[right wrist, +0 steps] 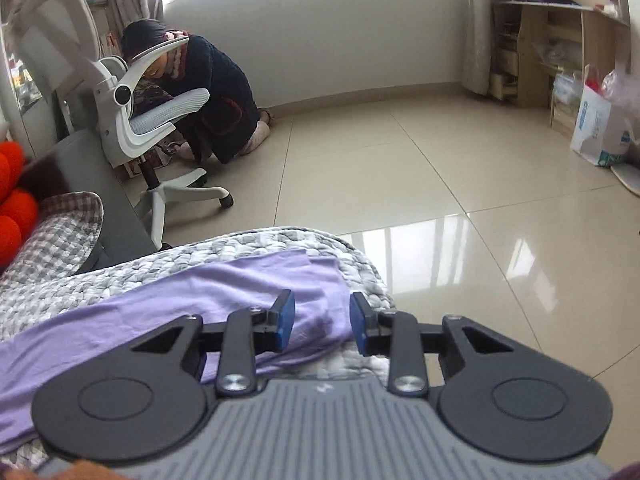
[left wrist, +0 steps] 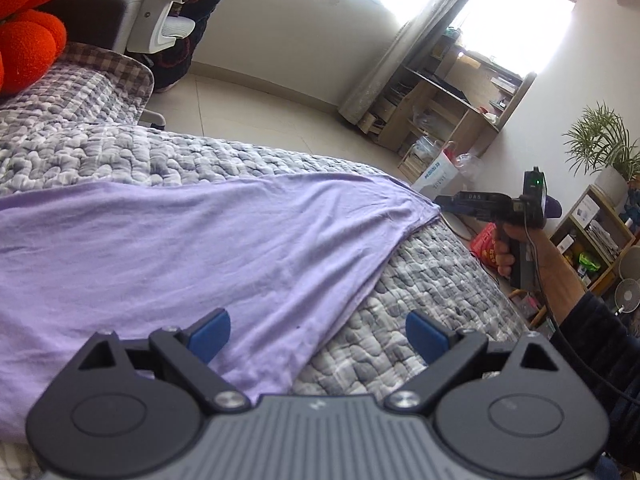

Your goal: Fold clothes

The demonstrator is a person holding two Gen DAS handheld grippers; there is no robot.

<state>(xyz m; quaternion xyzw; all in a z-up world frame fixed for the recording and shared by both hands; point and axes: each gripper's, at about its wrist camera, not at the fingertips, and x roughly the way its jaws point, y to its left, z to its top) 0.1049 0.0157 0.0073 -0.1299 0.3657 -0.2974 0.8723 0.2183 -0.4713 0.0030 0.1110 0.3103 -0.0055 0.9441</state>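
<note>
The left tool [left wrist: 318,334] fills the bottom of its own view, its blue pads [left wrist: 210,334] spread wide and released, hovering above the near edge of a lilac garment [left wrist: 180,248] without gripping it. That garment lies spread flat over a grey-and-white quilted bed cover [left wrist: 432,280]; its left side runs out of the picture, so its full shape cannot be told. At its far corner, by the bed's edge, the right tool [left wrist: 444,203] shows from the side, held in a hand [left wrist: 506,250]; from there its tip is too small to read. In the right wrist view the right tool [right wrist: 322,322] has its pads parted with a moderate gap, over the garment's corner [right wrist: 316,316], and whether cloth is touching them is unclear. An orange plush cushion [left wrist: 28,28] is cut off at the upper left. Beyond the bed stands a white office chair [right wrist: 132,112], and behind it crouches a person in dark clothes [right wrist: 216,92], the face hidden by the armrest. Wooden shelves [left wrist: 448,108] hold cluttered items too blurred to name, and a white paper bag [right wrist: 596,128] stands on the tiled floor [right wrist: 400,168], its contents unreadable.
</note>
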